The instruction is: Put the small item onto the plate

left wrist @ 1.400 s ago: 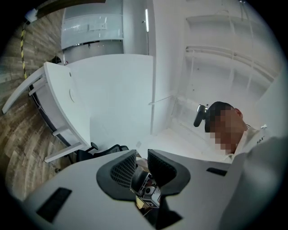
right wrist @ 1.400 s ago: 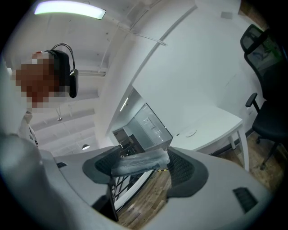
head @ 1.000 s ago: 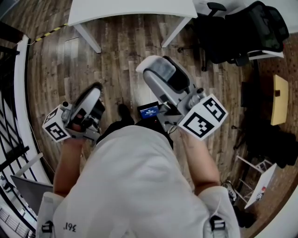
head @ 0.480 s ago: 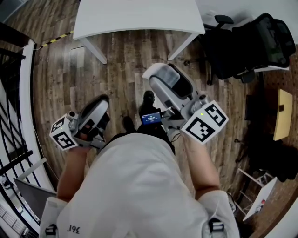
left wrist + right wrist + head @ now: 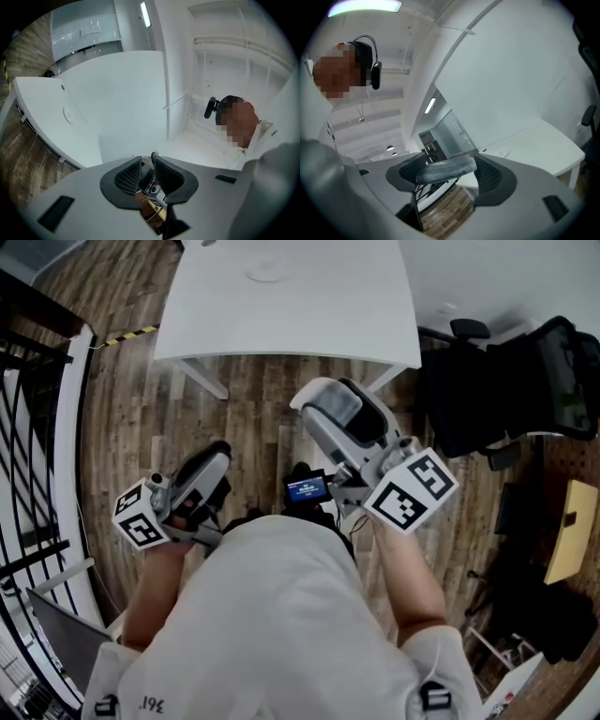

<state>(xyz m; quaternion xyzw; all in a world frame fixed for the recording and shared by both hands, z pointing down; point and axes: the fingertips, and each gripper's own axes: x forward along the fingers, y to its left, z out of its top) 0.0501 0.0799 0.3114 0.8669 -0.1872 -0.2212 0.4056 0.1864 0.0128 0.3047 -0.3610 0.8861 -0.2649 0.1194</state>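
A pale round plate (image 5: 269, 270) lies on the white table (image 5: 300, 324) at the top of the head view, far ahead of both grippers. My right gripper (image 5: 328, 407) is held at chest height, shut on a small flat grey item (image 5: 446, 168) that spans its jaws (image 5: 447, 165). Beyond that item, the plate (image 5: 502, 153) shows on the table (image 5: 543, 140). My left gripper (image 5: 211, 470) hangs lower to the left, its jaws (image 5: 147, 160) nearly touching with nothing between them. In that gripper's view the plate (image 5: 69, 114) is a faint circle on the table (image 5: 117, 93).
Wooden floor (image 5: 253, 418) separates me from the table. A black railing (image 5: 37, 427) runs along the left, and a black office chair (image 5: 525, 381) stands to the right. A small lit screen (image 5: 307, 488) sits at my waist. Striped tape (image 5: 131, 334) marks the floor.
The table has come further into the head view and the plate now shows on it. Both grippers stay close to my body, the left one slightly lower in the picture.
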